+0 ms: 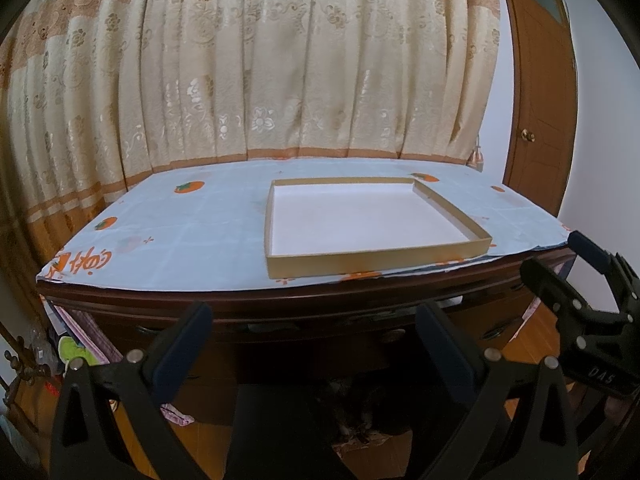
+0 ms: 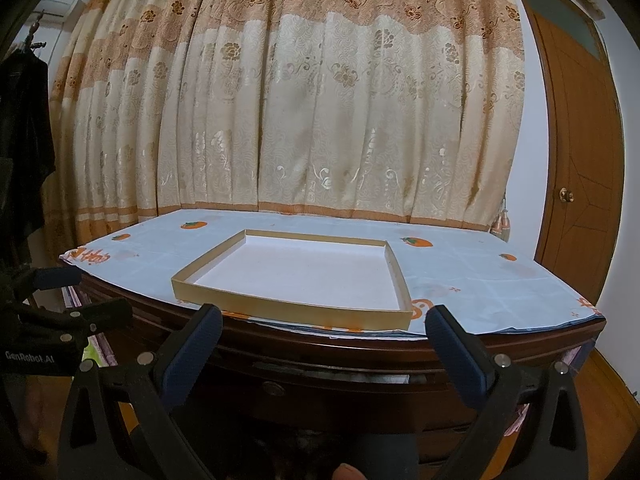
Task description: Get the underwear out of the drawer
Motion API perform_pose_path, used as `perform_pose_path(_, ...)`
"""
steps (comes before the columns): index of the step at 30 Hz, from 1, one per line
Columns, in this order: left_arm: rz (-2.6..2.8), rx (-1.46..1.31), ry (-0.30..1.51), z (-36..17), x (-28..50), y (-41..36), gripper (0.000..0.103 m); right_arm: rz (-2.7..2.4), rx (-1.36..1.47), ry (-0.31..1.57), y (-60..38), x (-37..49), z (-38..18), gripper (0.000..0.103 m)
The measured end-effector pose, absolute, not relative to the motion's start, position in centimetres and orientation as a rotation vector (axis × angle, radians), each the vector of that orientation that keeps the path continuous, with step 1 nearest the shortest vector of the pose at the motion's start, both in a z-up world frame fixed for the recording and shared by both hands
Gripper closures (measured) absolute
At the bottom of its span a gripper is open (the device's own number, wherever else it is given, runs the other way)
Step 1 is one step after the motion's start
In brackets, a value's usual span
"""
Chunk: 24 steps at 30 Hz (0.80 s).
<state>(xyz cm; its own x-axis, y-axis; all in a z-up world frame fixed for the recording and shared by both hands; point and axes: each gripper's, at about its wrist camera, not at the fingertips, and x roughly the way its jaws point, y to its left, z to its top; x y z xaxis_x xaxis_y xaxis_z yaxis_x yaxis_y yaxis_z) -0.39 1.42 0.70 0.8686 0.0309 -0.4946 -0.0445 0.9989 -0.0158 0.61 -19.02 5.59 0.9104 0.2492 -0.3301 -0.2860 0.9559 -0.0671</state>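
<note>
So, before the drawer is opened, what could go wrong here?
1. The shallow box sits at the front edge of the desk top, partly over the edge; a bump from below might knock it off.
2. The drawer is shut with only a small knob, so the wide-open right gripper may slip off it.
3. The left gripper is close beside; the two might collide.

Left gripper (image 1: 314, 328) jaws spread before desk (image 1: 280, 304) bearing tray (image 1: 376, 260).

Drawer (image 2: 276, 390): dark wood, small round knob at front ctr, set under desk top edge, appears shut. Underwear: not visible in either view.
</note>
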Motion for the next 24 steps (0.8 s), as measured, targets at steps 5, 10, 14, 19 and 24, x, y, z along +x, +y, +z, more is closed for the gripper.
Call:
perform_pose_path(5, 0.043, -0.037, 0.531, 0.0, 0.3, 2.0, 0.0, 0.304, -0.103, 0.268, -19.4, 1.0, 5.2, 0.0)
perform_pose_path(10, 0.05, -0.05, 0.56, -1.1, 1.5, 2.5, 0.0, 0.329, -0.066, 0.238, -19.9, 2.2, 4.4, 0.0)
perform_pose_path(14, 0.062, -0.049, 0.576, -2.0, 2.4, 2.8, 0.0, 0.337, -0.102, 0.219, -19.2, 3.1, 3.4, 0.0)
perform_pose_path(19, 0.101, -0.051, 0.556, -2.7, 3.3, 4.1, 0.0, 0.35, -0.192, 0.11, -18.1, 3.7, 1.0, 0.0)
perform_pose_path(24, 0.14, -0.066, 0.538, -3.1, 4.1, 5.5, 0.0, 0.372, -0.376, -0.016, -15.5, 3.9, -3.2, 0.0)
